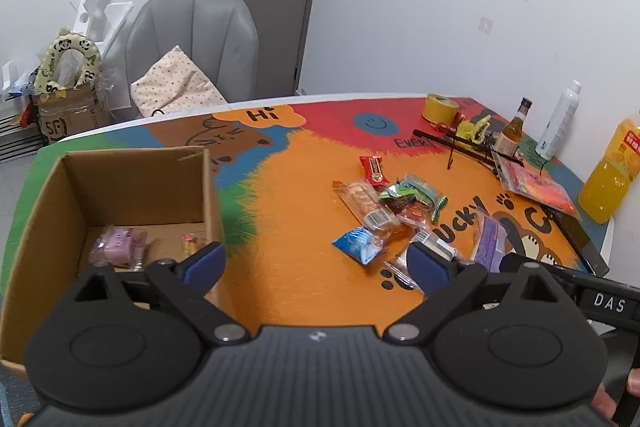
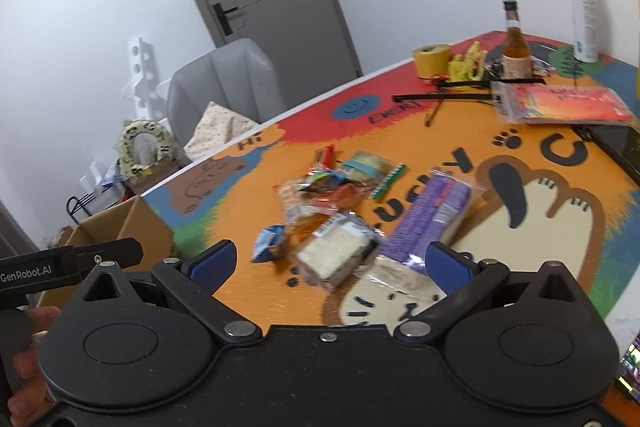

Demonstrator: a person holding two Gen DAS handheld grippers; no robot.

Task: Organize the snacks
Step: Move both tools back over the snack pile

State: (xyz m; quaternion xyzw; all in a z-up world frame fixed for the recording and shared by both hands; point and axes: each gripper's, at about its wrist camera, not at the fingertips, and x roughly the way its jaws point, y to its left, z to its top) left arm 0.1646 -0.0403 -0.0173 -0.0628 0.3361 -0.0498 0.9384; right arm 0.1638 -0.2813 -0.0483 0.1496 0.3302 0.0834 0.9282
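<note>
- Both tongs apart and empty: left tongs (image 1: 316, 261) near the cardboard box (image 1: 132, 187), right tongs (image 2: 330, 263) above the snack pile (image 2: 340, 195) on the tabletop (image 2: 560, 247).
- Box holds 2 packets.
- Recommended: lower the right tongs squarely over the near white packet (image 2: 334, 253), clamp 1 item only.

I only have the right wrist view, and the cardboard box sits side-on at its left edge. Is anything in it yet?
Observer: Yes. The left wrist view looks into the cardboard box, and a pink packet lies on its floor.
Operator: Only that one?
Observer: No, a small yellow and red packet lies to its right.
Operator: Is the left gripper carrying anything?
Observer: No. The left gripper is open, with nothing between its fingers.
</note>
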